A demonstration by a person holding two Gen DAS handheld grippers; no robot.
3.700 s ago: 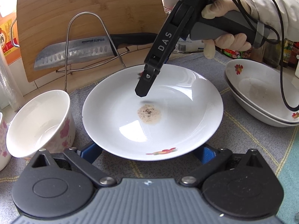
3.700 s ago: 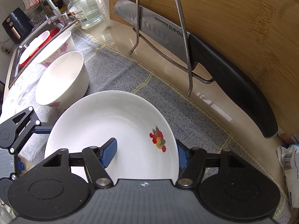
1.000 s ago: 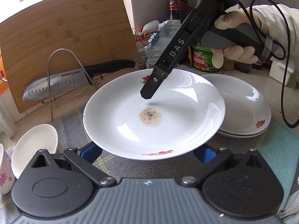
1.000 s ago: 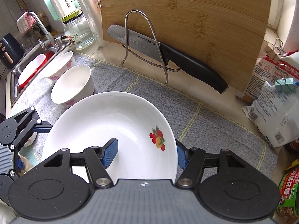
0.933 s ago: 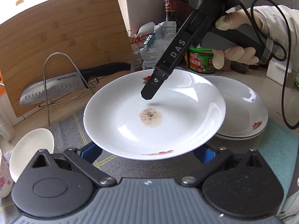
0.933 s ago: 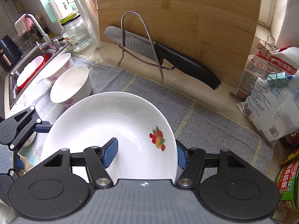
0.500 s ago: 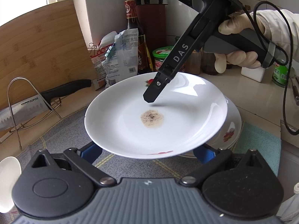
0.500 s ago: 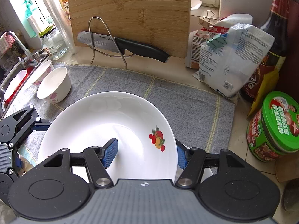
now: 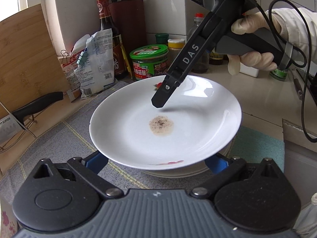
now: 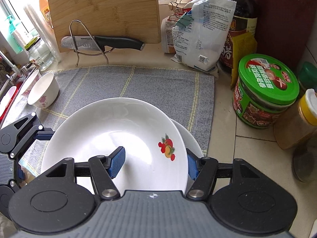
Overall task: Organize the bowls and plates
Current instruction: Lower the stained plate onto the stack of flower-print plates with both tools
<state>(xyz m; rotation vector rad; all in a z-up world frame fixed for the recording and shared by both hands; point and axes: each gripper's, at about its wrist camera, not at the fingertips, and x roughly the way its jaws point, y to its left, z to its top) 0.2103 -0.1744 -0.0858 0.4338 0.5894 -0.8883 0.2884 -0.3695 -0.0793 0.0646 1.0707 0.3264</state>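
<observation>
A white plate (image 9: 198, 119) with a brown stain in its middle and a fruit print (image 10: 167, 146) hangs between both grippers. My left gripper (image 9: 156, 158) reaches under its near rim, its blue pads mostly hidden below, and the plate moves with it. My right gripper (image 10: 154, 164) is shut on the far rim, one pad inside the plate and one outside. Its inner finger (image 9: 160, 97) shows in the left wrist view. Just below lies a stack of similar plates (image 10: 193, 138). Two flowered bowls (image 10: 43, 91) stand at the mat's left end.
A grey mat (image 10: 158, 83) covers the counter. Behind it stand a cutting board (image 10: 103, 10), a knife on a wire rack (image 10: 103, 41), clipped bags (image 10: 198, 31), a dark bottle (image 10: 241, 19), a green-lidded jar (image 10: 265, 91) and a spice jar (image 10: 301, 123). A gloved hand (image 9: 251, 45) holds the right gripper.
Both grippers have carried the plate to the right, away from the bowls and the knife rack. It now hangs over the stack of plates, which it mostly covers.
</observation>
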